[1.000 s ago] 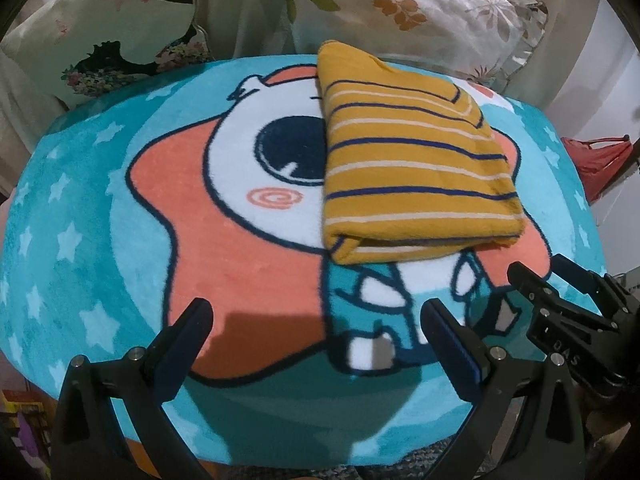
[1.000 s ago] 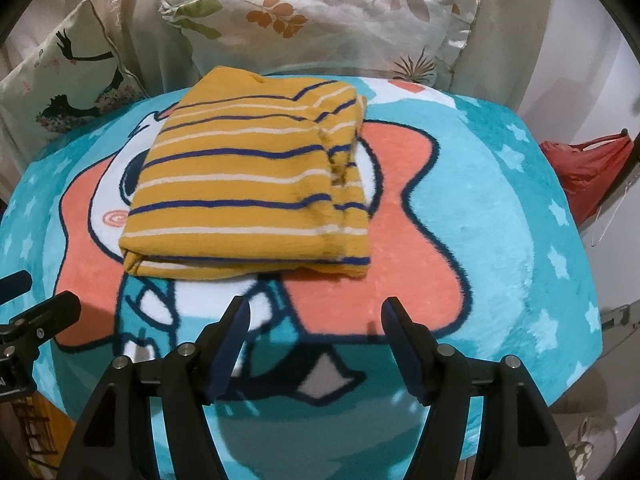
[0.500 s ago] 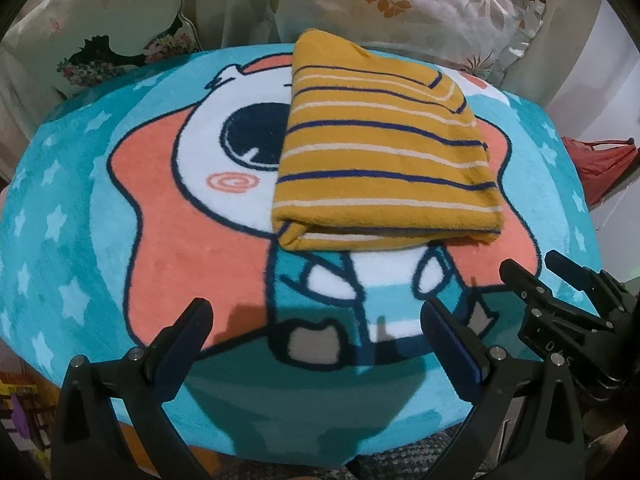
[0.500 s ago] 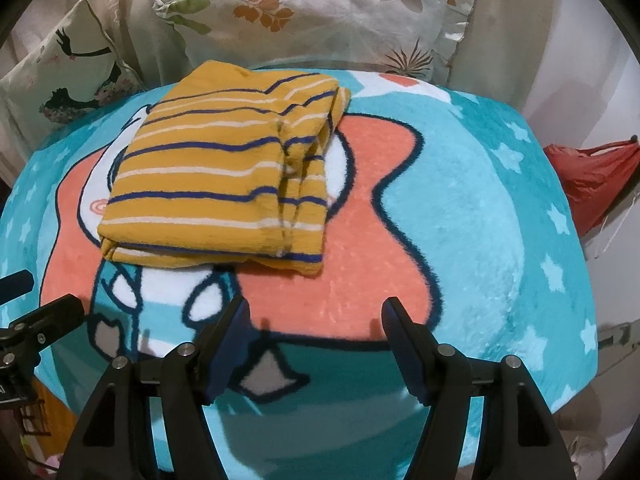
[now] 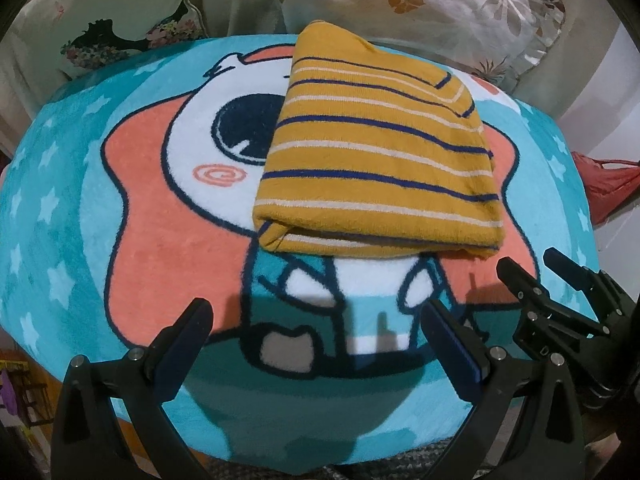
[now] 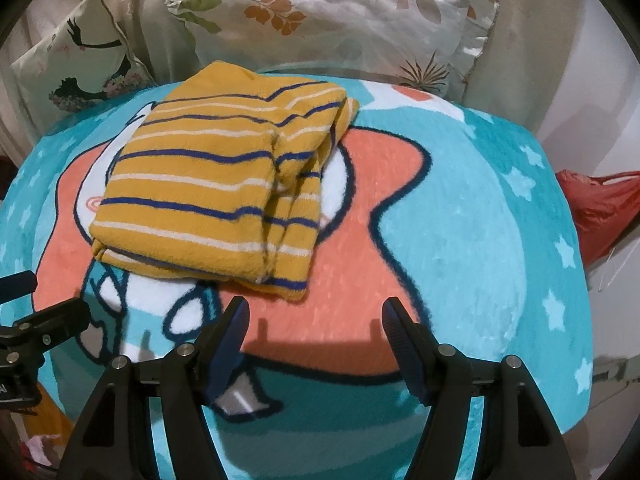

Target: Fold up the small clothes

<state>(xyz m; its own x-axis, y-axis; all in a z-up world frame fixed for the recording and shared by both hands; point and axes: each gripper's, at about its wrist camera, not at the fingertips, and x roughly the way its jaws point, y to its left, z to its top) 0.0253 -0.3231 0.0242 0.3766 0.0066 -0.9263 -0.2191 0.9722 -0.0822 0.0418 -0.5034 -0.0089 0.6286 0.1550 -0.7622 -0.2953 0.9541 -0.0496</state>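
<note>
Pillows (image 6: pixel 340 28) flank blanket (image 6: pixel 460 220) behind folded shirt (image 6: pixel 216 188).

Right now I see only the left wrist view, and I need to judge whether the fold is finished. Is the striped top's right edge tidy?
Observer: Not quite. The right wrist view shows the striped top with a narrower folded strip lying along its right edge, bunched near the far corner.
Operator: Is the right gripper holding that strip?
Observer: No. The right gripper is open and empty, and it sits short of the top's near edge, over the blanket.
</note>
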